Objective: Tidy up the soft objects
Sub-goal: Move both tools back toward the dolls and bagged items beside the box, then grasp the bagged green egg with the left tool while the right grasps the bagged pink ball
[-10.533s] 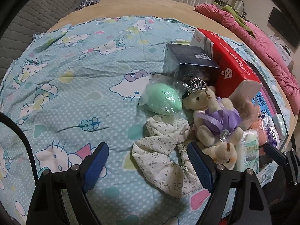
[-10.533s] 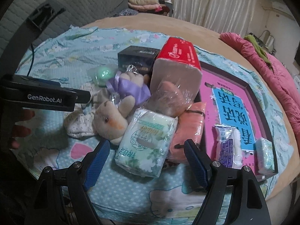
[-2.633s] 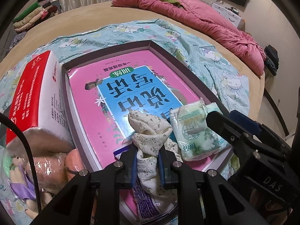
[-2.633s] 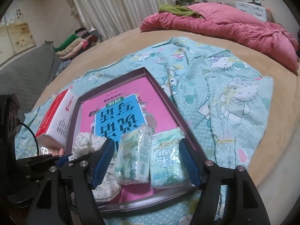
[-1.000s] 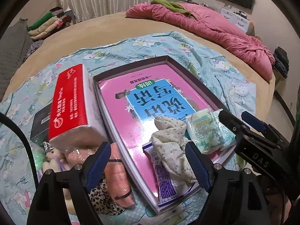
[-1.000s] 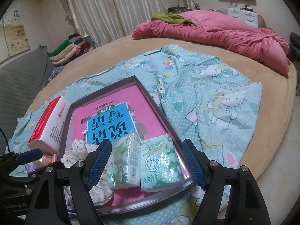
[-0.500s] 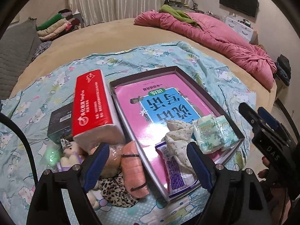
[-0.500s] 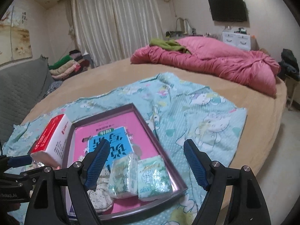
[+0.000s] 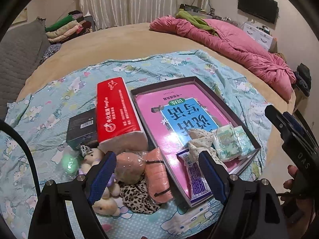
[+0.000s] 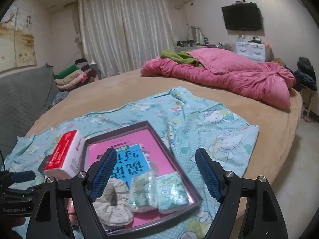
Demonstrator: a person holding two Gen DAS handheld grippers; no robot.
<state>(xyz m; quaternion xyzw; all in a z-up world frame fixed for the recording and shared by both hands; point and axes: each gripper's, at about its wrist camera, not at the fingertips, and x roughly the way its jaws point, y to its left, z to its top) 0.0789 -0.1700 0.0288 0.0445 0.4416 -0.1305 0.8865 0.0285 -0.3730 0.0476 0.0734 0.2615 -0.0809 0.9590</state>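
Both empty, wide open: left gripper (image 9: 157, 174) nearer; orange roll (image 9: 158, 176) between fingers, axis toward 12 o'clock; right gripper (image 10: 155, 174) over tray (image 9: 217, 97).

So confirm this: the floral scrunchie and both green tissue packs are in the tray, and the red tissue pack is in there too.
Not quite. The red tissue pack lies outside the tray, beside its left wall, as the left wrist view shows. The scrunchie and both green packs are in it.

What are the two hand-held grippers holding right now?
Nothing. The left hand-held gripper and the right hand-held gripper are both open and empty above the bed; the scrunchie lies in the tray.
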